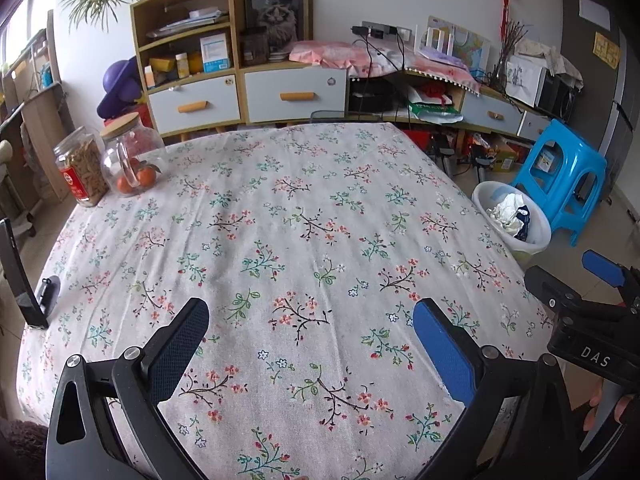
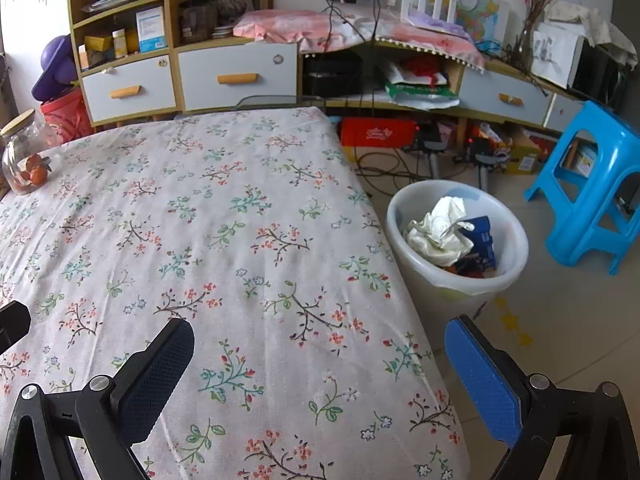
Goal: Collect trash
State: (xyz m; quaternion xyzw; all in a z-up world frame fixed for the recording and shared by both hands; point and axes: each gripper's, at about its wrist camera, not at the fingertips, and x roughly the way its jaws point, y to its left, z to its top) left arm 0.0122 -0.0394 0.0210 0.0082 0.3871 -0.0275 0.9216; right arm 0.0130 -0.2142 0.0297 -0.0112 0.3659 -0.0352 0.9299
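A white waste bin [image 2: 460, 280] stands on the floor by the table's right edge, also in the left wrist view [image 1: 532, 244]. It holds crumpled white paper [image 2: 438, 232] and a blue packet [image 2: 482, 240]. My left gripper [image 1: 312, 332] is open and empty above the floral tablecloth [image 1: 280, 240]. My right gripper [image 2: 320, 356] is open and empty above the table's right front corner, near the bin. The right gripper's body [image 1: 592, 320] shows at the right of the left wrist view. I see no loose trash on the tablecloth.
Two jars [image 1: 82, 172], one with oranges [image 1: 134, 160], stand at the table's far left. A blue plastic stool [image 2: 592, 196] is behind the bin. Shelves and drawers [image 1: 248, 92] line the far wall. Cables and boxes [image 2: 400, 148] lie on the floor.
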